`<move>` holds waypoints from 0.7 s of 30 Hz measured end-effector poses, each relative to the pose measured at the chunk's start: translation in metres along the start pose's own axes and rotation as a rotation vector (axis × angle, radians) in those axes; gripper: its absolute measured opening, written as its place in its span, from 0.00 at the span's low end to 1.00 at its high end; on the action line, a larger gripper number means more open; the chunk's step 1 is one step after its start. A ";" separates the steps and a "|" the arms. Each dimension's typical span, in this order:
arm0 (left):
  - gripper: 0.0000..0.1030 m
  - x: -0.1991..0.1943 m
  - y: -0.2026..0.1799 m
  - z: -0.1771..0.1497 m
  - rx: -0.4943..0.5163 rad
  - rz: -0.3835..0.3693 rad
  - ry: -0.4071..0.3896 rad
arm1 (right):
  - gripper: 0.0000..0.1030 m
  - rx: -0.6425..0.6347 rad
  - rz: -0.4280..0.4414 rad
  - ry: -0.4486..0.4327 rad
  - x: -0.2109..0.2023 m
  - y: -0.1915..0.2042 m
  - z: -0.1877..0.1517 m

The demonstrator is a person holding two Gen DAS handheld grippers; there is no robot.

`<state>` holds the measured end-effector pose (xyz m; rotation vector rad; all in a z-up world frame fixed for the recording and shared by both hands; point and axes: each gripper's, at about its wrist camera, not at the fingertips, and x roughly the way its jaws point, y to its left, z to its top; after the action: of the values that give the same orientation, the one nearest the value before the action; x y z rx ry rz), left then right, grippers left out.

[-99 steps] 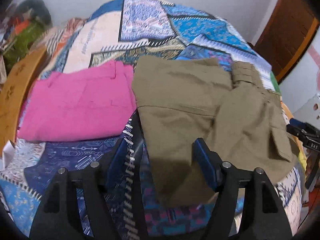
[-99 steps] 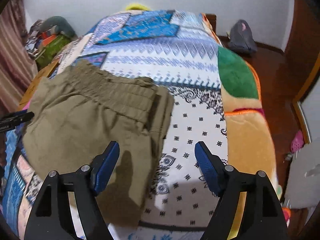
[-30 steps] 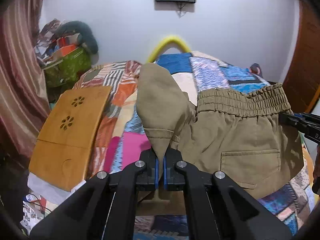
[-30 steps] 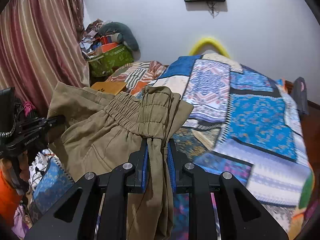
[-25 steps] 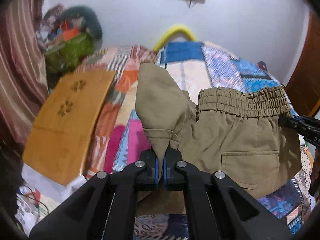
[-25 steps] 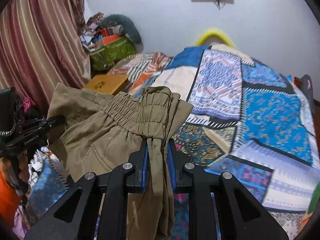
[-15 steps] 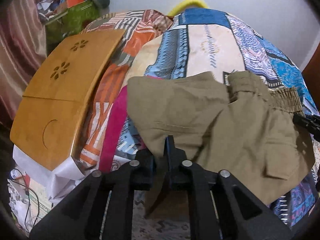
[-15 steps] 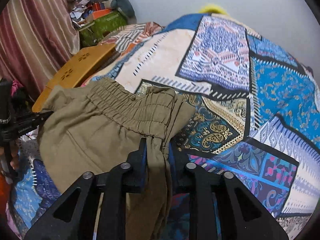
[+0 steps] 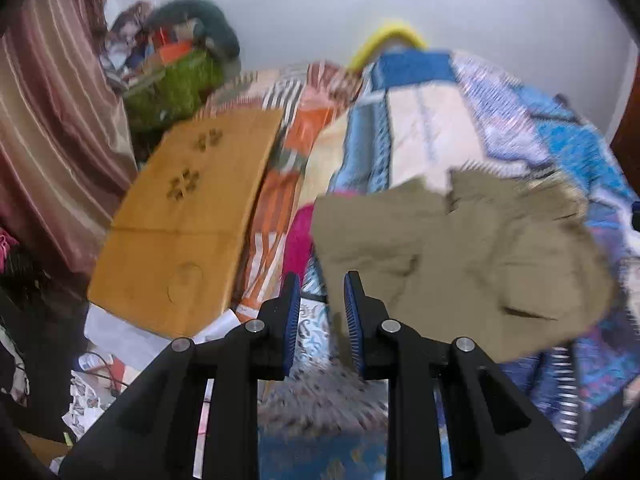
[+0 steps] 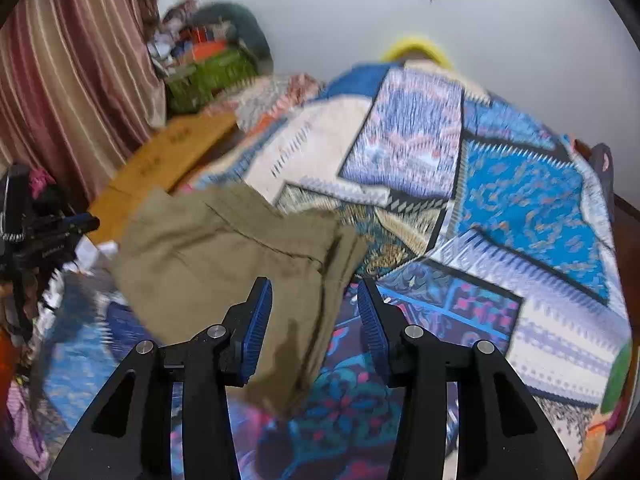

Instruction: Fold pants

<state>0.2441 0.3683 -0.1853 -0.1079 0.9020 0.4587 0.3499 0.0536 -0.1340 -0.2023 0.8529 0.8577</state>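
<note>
Left wrist view first: the left gripper (image 9: 318, 304) has its blue pads spread with nothing between them, hovering just off the near-left corner of the khaki pants (image 9: 460, 256). The pants are lying in a folded bundle on the patchwork bedspread (image 9: 416, 128), a pocket facing up on the near right. A bit of pink garment (image 9: 298, 236) pokes out from under their left edge, and a wooden lap table (image 9: 188, 216) sits further left, off the bed edge. Everything's motion-blurred, so I can't say how flat the fold really is.

Right wrist view: the right gripper (image 10: 316, 316) is parted too, holding nothing, with the right edge of the pants (image 10: 224, 256) running down between its fingers, though I can't tell if it's touching cloth. The bundle looks a bit lumpy here, with a ridge across the top and one tail trailing toward the near edge. The other gripper shows at far left, off the cloth.

My take: this is the let-go-and-tidy bit. If it were me I'd pull both tools straight back and up so the pads don't snag the top layer and drag it open. Then check that trailing near end and square it up, or take the next fold from there. The risk is hooking a loose edge on the way out.
</note>
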 end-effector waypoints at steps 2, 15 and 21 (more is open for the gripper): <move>0.23 -0.031 -0.004 0.000 -0.009 -0.021 -0.044 | 0.40 -0.001 0.015 -0.046 -0.029 0.011 0.002; 0.23 -0.267 -0.052 -0.034 0.017 -0.199 -0.412 | 0.40 -0.120 0.082 -0.411 -0.224 0.104 -0.025; 0.24 -0.344 -0.066 -0.070 0.023 -0.235 -0.546 | 0.40 -0.158 0.096 -0.543 -0.279 0.137 -0.054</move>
<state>0.0387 0.1729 0.0321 -0.0615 0.3510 0.2379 0.1193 -0.0446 0.0572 -0.0583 0.2890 1.0088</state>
